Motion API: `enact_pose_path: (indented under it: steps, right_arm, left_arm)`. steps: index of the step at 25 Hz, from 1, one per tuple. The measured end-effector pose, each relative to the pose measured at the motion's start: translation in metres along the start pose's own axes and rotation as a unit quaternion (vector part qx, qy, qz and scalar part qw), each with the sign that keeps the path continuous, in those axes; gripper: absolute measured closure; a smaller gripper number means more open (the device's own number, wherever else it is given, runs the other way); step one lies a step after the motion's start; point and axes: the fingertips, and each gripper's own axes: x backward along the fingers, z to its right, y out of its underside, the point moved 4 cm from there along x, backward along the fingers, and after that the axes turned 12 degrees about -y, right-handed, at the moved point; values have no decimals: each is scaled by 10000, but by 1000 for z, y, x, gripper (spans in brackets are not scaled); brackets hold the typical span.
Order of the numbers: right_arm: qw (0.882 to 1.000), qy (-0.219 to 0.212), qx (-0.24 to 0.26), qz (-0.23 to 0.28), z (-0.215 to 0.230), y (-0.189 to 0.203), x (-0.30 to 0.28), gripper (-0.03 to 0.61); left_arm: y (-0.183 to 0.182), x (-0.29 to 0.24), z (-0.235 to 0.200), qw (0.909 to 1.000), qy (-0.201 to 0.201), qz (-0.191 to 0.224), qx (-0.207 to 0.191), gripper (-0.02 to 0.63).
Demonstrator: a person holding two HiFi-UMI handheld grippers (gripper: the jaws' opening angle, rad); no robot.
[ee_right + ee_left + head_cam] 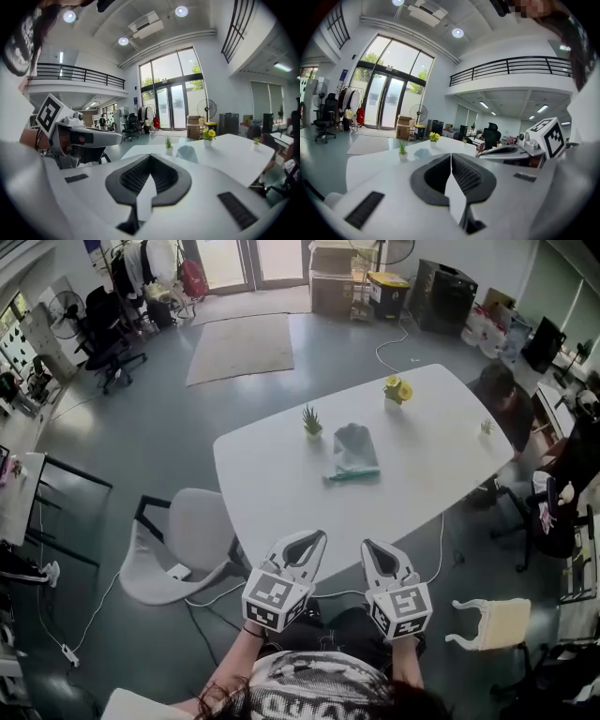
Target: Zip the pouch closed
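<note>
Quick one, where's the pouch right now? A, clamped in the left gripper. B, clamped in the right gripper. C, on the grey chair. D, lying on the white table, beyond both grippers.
D: the pouch lies flat on the white table near the small green plant, while the left gripper and the right gripper are well short of it, their fingers shut on nothing.

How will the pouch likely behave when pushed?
The pouch lies flat and thin, so it is probably floppy and light. Loose on the smooth white table, it would likely slide rather than stay put.
</note>
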Motion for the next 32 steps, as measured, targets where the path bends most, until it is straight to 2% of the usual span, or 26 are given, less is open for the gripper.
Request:
enact_pose_path:
  steps: [5,9,16,25,32]
  right_arm:
    - [9998,-186,-62,-95,21,5,-18,588]
    - [9984,-522,-40,-200,48,1,-41,588]
    - [9897,-1244,376,-609,107,2,-93,588]
    - [9653,-1871,1151,-1410,174,38,-155,569]
    - [9376,-2290,1533,-2121,202,73,-200,515]
  left_arm:
    - [12,-19,-7,9997,-143,-204,73,600]
    - [15,-40,-19,9983,-456,-349,89,598]
    - [20,-82,-31,9935,-987,-502,250,598]
    - [42,-132,-45,9808,-1788,-644,434,598]
    - [50,-160,-49,9757,-2016,-732,460,598]
